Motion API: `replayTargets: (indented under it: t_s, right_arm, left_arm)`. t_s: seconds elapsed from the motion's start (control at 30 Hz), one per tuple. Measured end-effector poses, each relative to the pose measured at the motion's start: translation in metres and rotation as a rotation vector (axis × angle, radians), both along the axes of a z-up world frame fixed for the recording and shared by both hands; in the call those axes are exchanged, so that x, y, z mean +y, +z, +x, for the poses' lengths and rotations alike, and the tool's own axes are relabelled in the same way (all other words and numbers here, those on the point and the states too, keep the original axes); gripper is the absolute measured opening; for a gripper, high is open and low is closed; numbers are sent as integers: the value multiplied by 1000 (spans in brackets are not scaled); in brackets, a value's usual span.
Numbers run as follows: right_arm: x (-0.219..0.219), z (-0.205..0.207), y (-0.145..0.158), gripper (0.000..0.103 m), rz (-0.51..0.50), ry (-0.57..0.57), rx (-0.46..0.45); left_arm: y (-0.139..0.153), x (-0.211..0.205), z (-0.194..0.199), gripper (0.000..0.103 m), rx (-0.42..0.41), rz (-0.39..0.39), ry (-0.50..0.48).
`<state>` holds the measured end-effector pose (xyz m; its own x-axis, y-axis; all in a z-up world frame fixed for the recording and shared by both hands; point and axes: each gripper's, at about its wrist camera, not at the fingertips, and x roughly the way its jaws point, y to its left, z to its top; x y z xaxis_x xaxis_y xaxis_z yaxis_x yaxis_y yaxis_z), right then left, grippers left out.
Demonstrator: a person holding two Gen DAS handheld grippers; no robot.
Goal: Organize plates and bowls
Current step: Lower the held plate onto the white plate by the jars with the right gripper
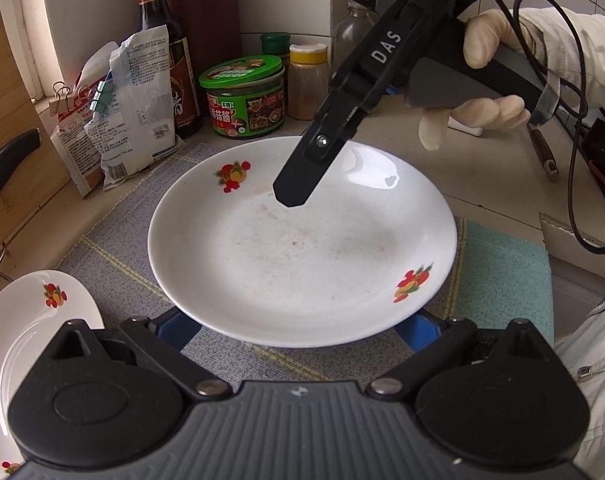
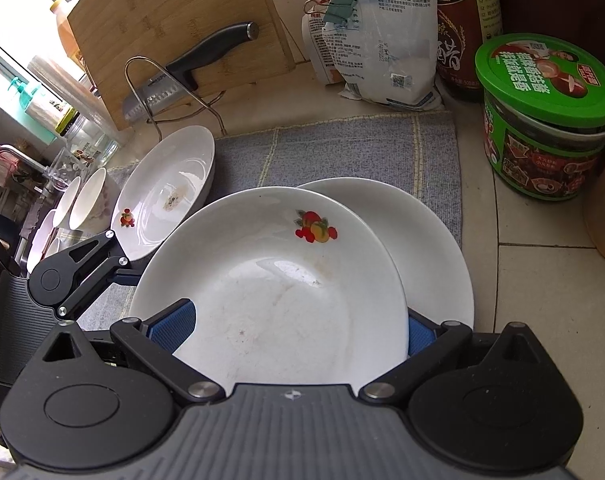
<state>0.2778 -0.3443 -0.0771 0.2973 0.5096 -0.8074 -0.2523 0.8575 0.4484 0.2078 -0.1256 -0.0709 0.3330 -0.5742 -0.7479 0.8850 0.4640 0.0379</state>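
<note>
While hovering over plate (image 1: 302, 248) on mat (image 1: 122, 216), right gripper (image 1: 290, 196) carrying second plate (image 2: 270, 288); left gripper (image 1: 298, 332) jaws spread, straddling near rim, gripping nothing.

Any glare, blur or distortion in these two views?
Left wrist: sharp, with window glare on the plate far rim; corners vignetted. Right wrist: blown-out window at upper left, a highlight on the front plate, and fisheye bending the cutting board edges.
</note>
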Motion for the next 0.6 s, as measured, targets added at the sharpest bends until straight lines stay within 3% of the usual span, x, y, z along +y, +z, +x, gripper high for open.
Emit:
replayTargets:
  t_s: [0.6]
  right_arm:
    - [-11, 0, -10, 103, -3, -24, 28]
  left_arm:
    - [-4, -8, 8, 100, -48, 58, -5]
